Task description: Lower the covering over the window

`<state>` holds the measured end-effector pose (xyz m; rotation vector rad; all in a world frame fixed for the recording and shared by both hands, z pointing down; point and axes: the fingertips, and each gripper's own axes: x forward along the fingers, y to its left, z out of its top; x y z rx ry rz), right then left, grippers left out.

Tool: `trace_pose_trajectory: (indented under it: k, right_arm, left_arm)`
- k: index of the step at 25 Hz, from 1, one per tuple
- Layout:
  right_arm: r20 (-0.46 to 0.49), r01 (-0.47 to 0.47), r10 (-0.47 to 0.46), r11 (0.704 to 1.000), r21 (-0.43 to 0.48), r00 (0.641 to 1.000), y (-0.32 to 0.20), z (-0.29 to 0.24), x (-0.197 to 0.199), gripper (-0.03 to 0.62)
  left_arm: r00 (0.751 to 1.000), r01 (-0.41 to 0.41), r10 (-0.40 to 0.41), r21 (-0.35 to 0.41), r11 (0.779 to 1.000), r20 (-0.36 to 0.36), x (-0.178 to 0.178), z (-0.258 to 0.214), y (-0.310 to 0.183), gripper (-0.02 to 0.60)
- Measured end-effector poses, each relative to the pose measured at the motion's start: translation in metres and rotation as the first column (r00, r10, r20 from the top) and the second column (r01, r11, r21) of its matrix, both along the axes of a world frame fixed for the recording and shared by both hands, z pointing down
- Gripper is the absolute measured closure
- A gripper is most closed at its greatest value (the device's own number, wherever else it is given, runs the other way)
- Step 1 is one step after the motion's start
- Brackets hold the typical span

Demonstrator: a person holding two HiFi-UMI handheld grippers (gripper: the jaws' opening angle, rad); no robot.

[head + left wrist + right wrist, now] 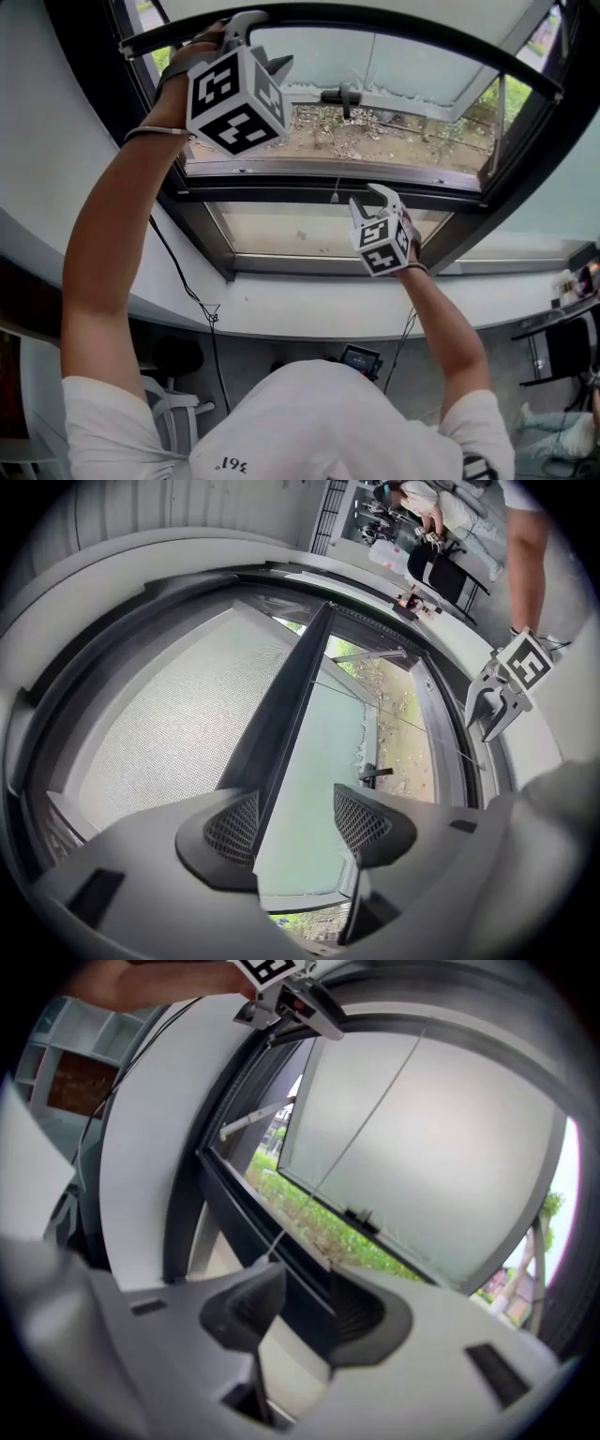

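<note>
Two grippers, one upper left (262, 42), one centre (373, 199); two marker cubes (234, 98); one window (375, 178); one pull cord (366, 1124).

open window gap (403, 141) lies free; thin cord (336, 187) hangs across it.

My left gripper (267, 42) sits far left at the long dark metal blind rail (394, 21); my right gripper (367, 197), nearer and right, beside the thin pull cord (337, 183).

A thin black cable (213, 347) is hanging down past the white curved wall (309, 317). A white plastic chair (173, 405) is standing on the grey floor (281, 352), and a small dark screened device (360, 359) is lying farther right. Outside, green grass (311, 1215) is growing.
</note>
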<state>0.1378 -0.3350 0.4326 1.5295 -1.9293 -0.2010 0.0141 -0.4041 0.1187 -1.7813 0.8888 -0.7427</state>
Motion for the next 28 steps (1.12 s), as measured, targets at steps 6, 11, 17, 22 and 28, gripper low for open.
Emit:
trace_pose_trajectory:
  k: [6,11,17,22,28]
  right_arm:
    - [-0.166,0.023,0.001,0.989,0.147,0.986,-0.001,-0.062,0.012,0.448]
    - [-0.197,0.006,0.044,0.969,0.248,0.979,0.000,-0.113,0.028,0.448]
    - [-0.338,0.005,0.132,0.927,0.375,0.932,-0.001,-0.179,0.047,0.448]
    - [-0.352,-0.013,0.182,0.902,0.431,0.918,-0.002,-0.225,0.063,0.449]
    - [-0.383,-0.035,0.235,0.886,0.462,0.894,-0.005,-0.244,0.075,0.450]
  left_arm:
    - [0.999,0.008,-0.007,-0.025,1.000,0.047,-0.003,0.028,0.001,0.334]
    - [0.998,0.018,-0.016,-0.032,0.999,0.052,-0.002,0.028,0.001,0.334]
    - [0.998,0.027,-0.025,-0.037,0.999,0.065,-0.005,0.033,0.001,0.334]
    - [0.995,0.034,-0.028,-0.059,0.998,0.093,-0.004,0.051,0.003,0.334]
    - [0.992,0.038,-0.023,-0.117,0.992,0.125,-0.004,0.082,0.003,0.334]
